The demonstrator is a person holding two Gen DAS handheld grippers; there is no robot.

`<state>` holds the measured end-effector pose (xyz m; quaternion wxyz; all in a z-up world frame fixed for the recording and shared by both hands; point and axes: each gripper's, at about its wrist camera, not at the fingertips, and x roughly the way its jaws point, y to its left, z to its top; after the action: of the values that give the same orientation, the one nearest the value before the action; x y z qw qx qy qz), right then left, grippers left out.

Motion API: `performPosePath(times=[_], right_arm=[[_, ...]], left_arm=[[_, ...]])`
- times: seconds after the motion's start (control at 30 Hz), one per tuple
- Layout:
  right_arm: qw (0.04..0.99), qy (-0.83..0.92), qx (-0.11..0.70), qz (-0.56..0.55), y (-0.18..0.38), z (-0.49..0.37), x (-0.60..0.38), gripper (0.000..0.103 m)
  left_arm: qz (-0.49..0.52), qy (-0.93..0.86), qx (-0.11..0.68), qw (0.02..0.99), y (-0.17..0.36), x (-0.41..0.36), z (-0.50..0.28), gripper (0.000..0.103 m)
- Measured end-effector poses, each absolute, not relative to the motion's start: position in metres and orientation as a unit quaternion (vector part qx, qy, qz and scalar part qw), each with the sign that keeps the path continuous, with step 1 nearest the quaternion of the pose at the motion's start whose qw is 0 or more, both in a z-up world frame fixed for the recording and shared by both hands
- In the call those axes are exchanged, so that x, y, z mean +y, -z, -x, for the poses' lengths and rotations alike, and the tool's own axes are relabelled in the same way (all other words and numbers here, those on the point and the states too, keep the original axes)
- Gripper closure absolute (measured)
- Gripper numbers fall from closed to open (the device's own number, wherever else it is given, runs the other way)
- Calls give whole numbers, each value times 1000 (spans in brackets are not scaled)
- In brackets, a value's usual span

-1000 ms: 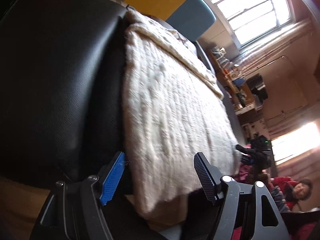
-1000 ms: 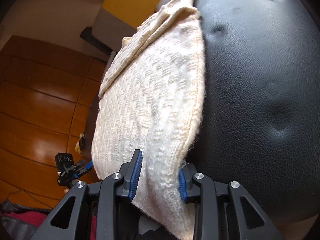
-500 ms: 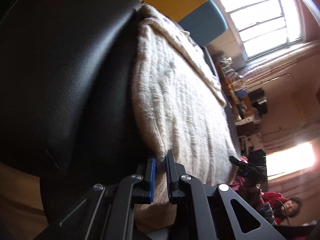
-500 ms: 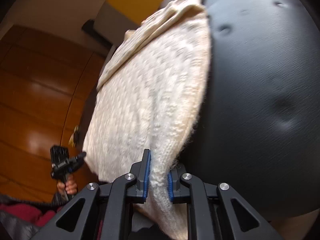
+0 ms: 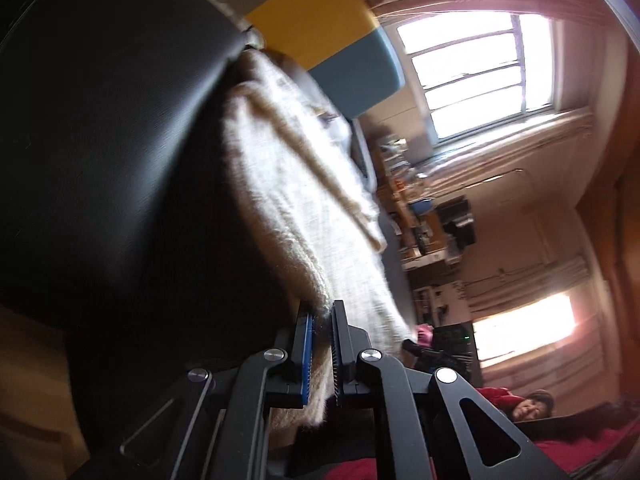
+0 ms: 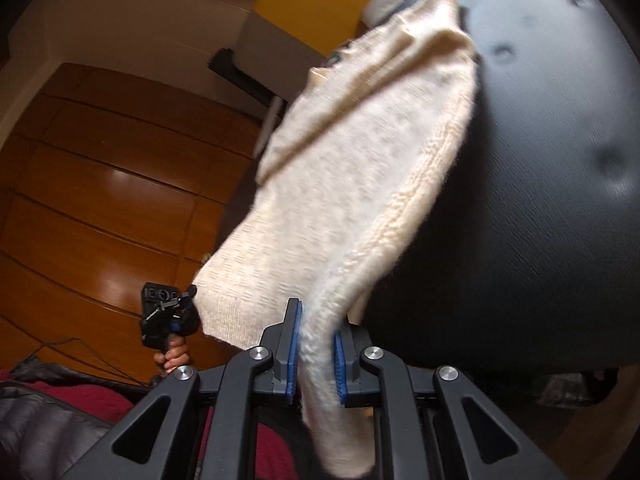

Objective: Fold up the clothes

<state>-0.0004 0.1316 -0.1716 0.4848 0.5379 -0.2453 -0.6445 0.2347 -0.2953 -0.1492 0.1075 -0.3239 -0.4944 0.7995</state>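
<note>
A cream knitted sweater [image 5: 304, 208] lies along a black leather seat [image 5: 112, 152] and lifts off it at the near end. My left gripper [image 5: 320, 320] is shut on one near corner of its hem, cloth pinched between the blue pads. In the right wrist view the same sweater [image 6: 352, 184] hangs up off the black leather seat [image 6: 540, 184]. My right gripper [image 6: 316, 340] is shut on its other near corner, with the ribbed hem running down between the pads. The left gripper [image 6: 188, 304] also shows there, small, at the sweater's far corner, held by a hand [image 6: 176, 356].
A yellow and teal cushion [image 5: 340, 48] sits beyond the sweater's far end. Wooden floor [image 6: 100, 184] lies to the left of the seat. A cluttered shelf [image 5: 424, 216] and bright windows [image 5: 480, 72] are at the right. A person in red [image 5: 516, 400] sits low at the right.
Both grippers went from open around the hem to shut on it. They have since lifted, and the sweater's near edge has risen off the seat.
</note>
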Motion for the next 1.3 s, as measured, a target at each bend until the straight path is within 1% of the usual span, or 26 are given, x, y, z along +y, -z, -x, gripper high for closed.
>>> performPosePath(times=[0.13, 0.2, 0.23, 0.3, 0.33, 0.37, 0.4, 0.63, 0.7, 0.83, 0.9, 0.97, 1.1, 1.13, 1.2, 1.3], right_arm=[[483, 645, -237, -542, 168, 16, 123, 91], [454, 646, -216, -575, 178, 21, 113, 91], [440, 644, -225, -585, 186, 26, 115, 88], [413, 655, -227, -590, 195, 33, 124, 87], [402, 656, -229, -596, 200, 36, 128, 79], [396, 648, -242, -604, 206, 38, 132, 76], [392, 642, -253, -608, 211, 40, 136, 79], [383, 645, -284, -598, 218, 37, 141, 79], [386, 657, -274, -587, 215, 33, 141, 79], [423, 663, -217, -578, 208, 24, 128, 79], [418, 651, -226, -592, 213, 21, 128, 79], [409, 642, -229, -607, 219, 17, 128, 96], [411, 672, -134, -601, 196, 2, 103, 97], [412, 678, -121, -597, 191, 2, 90, 97], [423, 687, -108, -580, 177, 4, 81, 97], [449, 696, -118, -548, 152, 18, 69, 98]], left_arm=[[299, -798, -505, 136, 135, -303, -217, 95], [291, -799, -505, 144, 130, -309, -205, 95], [290, -801, -503, 146, 128, -311, -197, 95], [295, -803, -498, 145, 126, -310, -182, 95], [300, -802, -496, 144, 127, -312, -179, 95], [305, -801, -494, 142, 129, -313, -175, 95], [310, -801, -492, 141, 130, -315, -172, 95], [350, -780, -503, 125, 159, -313, -173, 94], [365, -776, -500, 117, 169, -306, -176, 94], [376, -767, -507, 116, 179, -298, -185, 94], [374, -766, -510, 114, 180, -298, -189, 94], [371, -765, -514, 112, 180, -298, -193, 94], [370, -766, -515, 109, 180, -298, -196, 94], [368, -769, -512, 107, 177, -297, -196, 94], [364, -775, -507, 103, 172, -296, -196, 94], [347, -779, -511, 110, 161, -299, -190, 94]])
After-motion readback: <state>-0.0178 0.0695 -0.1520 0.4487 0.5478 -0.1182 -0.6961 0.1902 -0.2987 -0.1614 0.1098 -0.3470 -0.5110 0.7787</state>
